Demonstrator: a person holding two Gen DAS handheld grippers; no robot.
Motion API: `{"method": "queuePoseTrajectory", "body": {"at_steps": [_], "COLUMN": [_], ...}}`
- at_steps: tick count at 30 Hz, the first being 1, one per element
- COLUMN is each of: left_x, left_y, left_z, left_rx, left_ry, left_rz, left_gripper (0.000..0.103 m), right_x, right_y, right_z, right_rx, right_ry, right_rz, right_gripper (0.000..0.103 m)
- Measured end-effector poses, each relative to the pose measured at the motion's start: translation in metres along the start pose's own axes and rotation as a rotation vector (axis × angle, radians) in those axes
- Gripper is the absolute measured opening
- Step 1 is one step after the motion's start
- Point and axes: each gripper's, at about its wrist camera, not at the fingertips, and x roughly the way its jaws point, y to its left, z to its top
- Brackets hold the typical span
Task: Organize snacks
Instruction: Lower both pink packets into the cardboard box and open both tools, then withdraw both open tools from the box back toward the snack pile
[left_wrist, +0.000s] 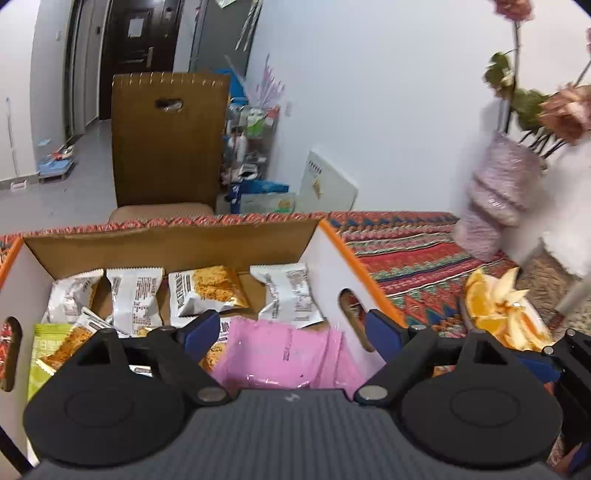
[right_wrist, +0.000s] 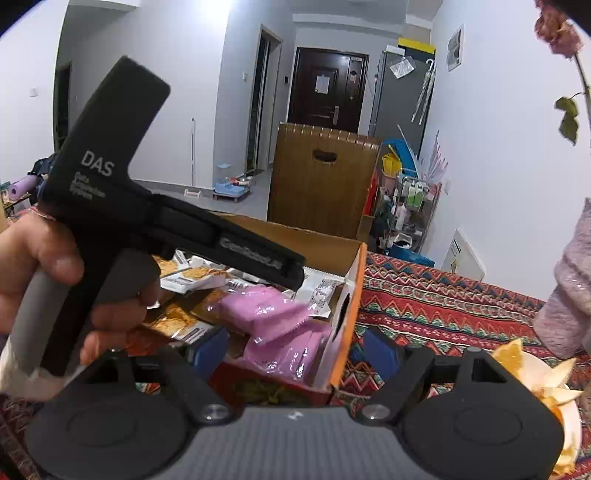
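Partly hidden: pink packets (left_wrist: 280, 350) in box (left_wrist: 332, 266); labels perhaps unreadable.

The open brown corrugated cardboard box (left_wrist: 173, 240) has matt, raw inner walls and smooth white outer panels. Inside lie glossy pink plastic packets (left_wrist: 280, 350) and shiny white-and-gold foil snack wrappers (left_wrist: 210, 290). The red patterned woven cloth (left_wrist: 413, 258) beneath looks coarse. Both grippers' black plastic housings look matt.

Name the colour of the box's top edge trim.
Orange, on the cardboard box; clearest in the right wrist view.
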Motion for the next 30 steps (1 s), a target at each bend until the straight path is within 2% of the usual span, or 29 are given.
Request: {"method": "queuePoseTrajectory", "body": {"at_steps": [6,11,14,20,23,28,30], "left_x": [-0.063,-0.139,-0.191,-0.280,-0.310,-0.345,-0.356], "left_y": [-0.002,-0.004,-0.010,-0.025,-0.029,-0.030,-0.032], "left_z": [-0.002,-0.029,-0.061,-0.146,-0.186,-0.239,-0.260], "left_rx": [0.024,0.056,0.081,0.114,0.073,-0.043,-0.061], "left_ry": [-0.058,-0.100,-0.130,-0.175,-0.180,-0.164,-0.148], "left_rz": [0.051,0.100,0.097,0.109,0.142,0.153,0.167], "left_gripper": [0.093,0.096,0.101,0.103,0.103,0.103,0.103], "right_x": [-0.041,-0.088,-0.123,-0.184,-0.208,-0.243,-0.255], "right_y": [-0.002,0.003,0.011,0.036,0.052,0.079,0.086], "right_z": [0.000,-0.005,-0.020,-0.063,-0.087,-0.127,-0.143], "right_rx": [0.004,0.014,0.020,0.020,0.025,0.061,0.101], "right_ry": [-0.030,-0.064,-0.087,-0.112,-0.113,-0.105,-0.099], "right_rz": [-0.008,-0.009,0.006,0.034,0.042,0.059,0.067], "right_gripper": [0.080,0.084,0.086,0.089,0.089,0.090,0.095]}}
